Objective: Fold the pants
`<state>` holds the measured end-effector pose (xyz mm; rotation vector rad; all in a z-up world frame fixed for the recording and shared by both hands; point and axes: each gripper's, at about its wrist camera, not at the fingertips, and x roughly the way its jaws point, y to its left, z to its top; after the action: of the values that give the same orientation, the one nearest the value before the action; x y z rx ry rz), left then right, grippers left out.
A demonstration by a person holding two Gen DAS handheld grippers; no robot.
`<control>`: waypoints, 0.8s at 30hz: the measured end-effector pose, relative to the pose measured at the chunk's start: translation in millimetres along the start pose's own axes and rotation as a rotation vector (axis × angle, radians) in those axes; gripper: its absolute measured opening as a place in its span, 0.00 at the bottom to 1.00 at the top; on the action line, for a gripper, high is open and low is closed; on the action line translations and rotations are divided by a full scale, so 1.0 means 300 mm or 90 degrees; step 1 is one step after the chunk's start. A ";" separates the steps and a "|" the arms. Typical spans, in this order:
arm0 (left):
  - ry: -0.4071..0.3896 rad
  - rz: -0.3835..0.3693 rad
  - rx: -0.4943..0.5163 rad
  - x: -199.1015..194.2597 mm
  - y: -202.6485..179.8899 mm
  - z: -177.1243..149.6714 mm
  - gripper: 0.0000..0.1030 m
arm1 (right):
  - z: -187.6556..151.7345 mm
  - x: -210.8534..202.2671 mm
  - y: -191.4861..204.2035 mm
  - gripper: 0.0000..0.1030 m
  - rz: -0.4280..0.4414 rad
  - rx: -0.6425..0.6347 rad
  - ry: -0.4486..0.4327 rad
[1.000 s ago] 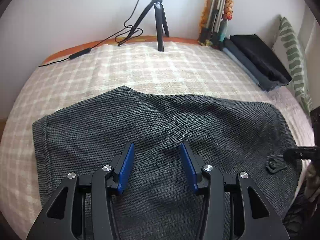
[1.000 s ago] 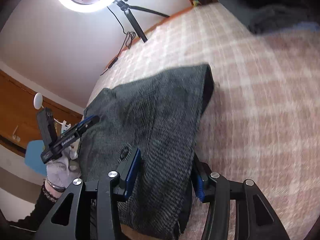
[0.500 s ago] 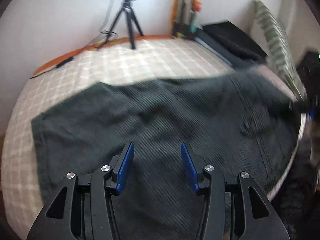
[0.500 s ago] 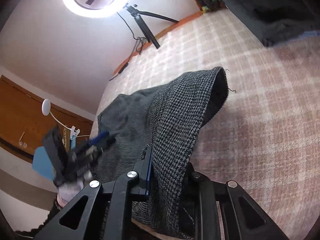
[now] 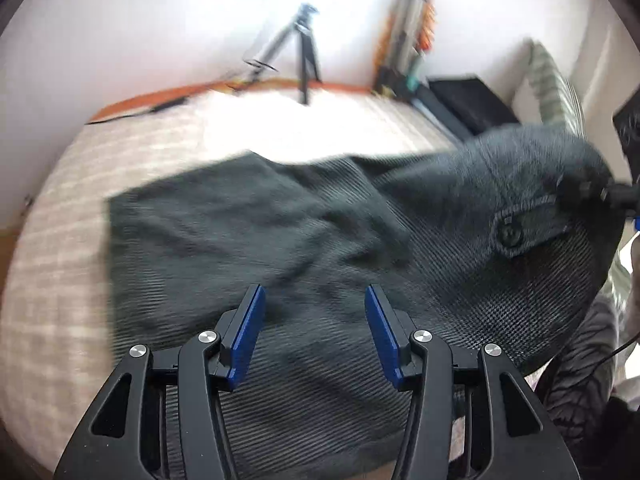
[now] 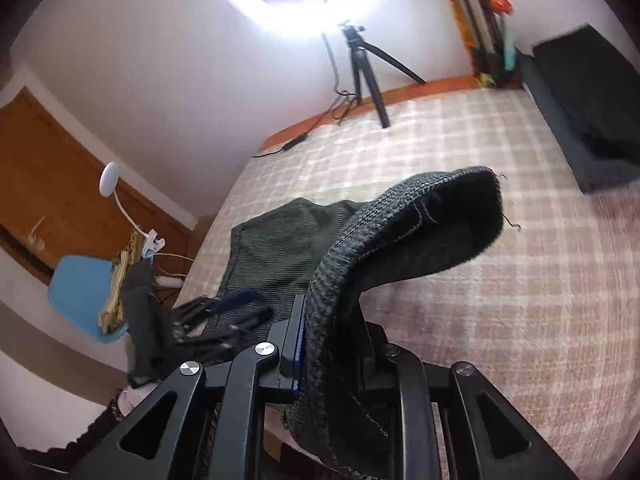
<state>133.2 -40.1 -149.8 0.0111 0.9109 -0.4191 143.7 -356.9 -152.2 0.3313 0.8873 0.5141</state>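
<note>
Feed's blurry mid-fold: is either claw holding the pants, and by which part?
Right claw is shut on the pants at the waistband edge, lifting it. Left claw is open, holding nothing.

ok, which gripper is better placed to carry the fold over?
Right gripper: its fingers are shut on the dark grey woven pants, raising that end. Left gripper hovers open, gripping nothing.

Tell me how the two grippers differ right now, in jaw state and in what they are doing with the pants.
The left gripper has its jaws spread wide and grips nothing; the right gripper is shut on the pants.
The left gripper hangs over cloth lying flat on the bed; the right gripper holds its end of the pants raised off the bed, the cloth arching over its fingers.
Both share black frames with blue finger pads.
</note>
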 end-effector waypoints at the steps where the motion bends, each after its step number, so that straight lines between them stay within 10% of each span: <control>1: -0.013 0.007 -0.020 -0.041 0.043 0.004 0.49 | 0.006 0.004 0.018 0.17 -0.003 -0.010 0.000; 24: -0.070 0.088 -0.188 -0.315 0.421 -0.146 0.49 | 0.045 0.420 0.502 0.17 -0.011 -0.218 0.085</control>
<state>94.2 117.0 -125.2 -0.2159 0.8506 -0.1520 177.3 -162.8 -154.0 -0.0231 0.9117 0.6671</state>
